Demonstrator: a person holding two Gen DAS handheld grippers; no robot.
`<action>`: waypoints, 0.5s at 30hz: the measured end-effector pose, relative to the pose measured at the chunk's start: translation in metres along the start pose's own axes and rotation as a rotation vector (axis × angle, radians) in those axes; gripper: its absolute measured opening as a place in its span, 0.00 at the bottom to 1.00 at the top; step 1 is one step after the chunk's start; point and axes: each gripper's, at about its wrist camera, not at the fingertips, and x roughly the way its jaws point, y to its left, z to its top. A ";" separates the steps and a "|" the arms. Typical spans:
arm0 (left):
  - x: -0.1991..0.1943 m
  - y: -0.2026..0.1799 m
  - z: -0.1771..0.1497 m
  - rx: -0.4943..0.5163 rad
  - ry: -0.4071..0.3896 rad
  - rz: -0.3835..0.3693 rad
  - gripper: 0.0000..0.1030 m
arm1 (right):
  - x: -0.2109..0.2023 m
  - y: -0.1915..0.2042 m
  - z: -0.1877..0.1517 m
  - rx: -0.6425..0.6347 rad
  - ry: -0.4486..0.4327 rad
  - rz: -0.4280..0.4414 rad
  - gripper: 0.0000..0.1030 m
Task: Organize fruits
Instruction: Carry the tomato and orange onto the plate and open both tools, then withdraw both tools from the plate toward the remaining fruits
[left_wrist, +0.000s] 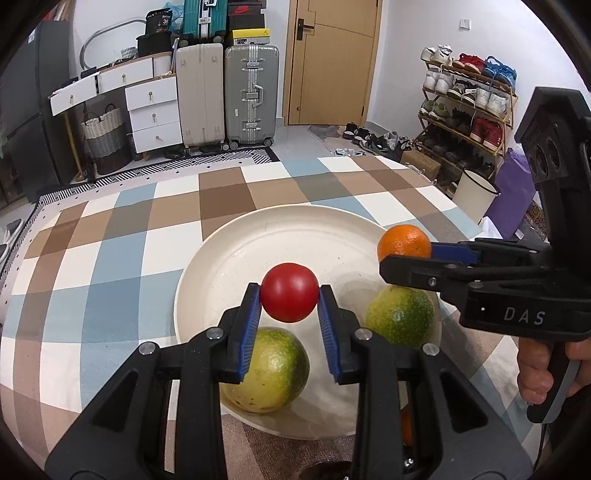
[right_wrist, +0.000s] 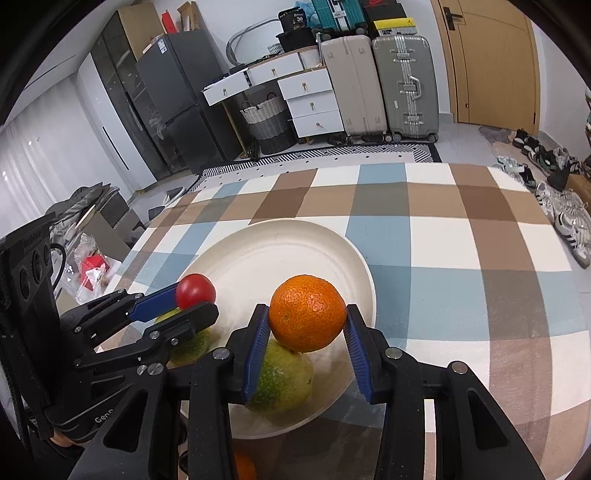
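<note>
Two fruits are shown held above a plate (left_wrist: 207, 258) on a checked cloth (left_wrist: 110, 258). The left gripper (left_wrist: 289, 295) is closed on a tomato (left_wrist: 289, 291), which is clamped at its widest girth between the blue pads (left_wrist: 251, 325); the right gripper (right_wrist: 307, 317) is closed likewise on an orange (right_wrist: 307, 313). Both fruits are carried clear of the plate, above two green citrus (left_wrist: 269, 369) (left_wrist: 400, 317) that rest in the plate's near half; the far half is bare. The tomato is judged light, smooth and easily bruised, so only a gentle squeeze across its middle is advised. The orange is judged firmer, with a dimpled rind that gives good friction. Each is best gripped at its equator, since a round fruit held off-centre is likely to be squeezed out of the jaws.
</note>
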 end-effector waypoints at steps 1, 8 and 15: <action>0.001 0.000 0.000 -0.001 0.001 0.000 0.27 | 0.002 -0.001 0.000 0.001 0.001 -0.001 0.40; -0.003 0.002 0.000 -0.020 0.011 -0.010 0.38 | 0.000 0.002 -0.003 0.001 -0.005 0.022 0.45; -0.025 0.007 -0.006 -0.046 -0.022 0.001 0.76 | -0.016 0.011 -0.009 -0.020 -0.029 0.017 0.59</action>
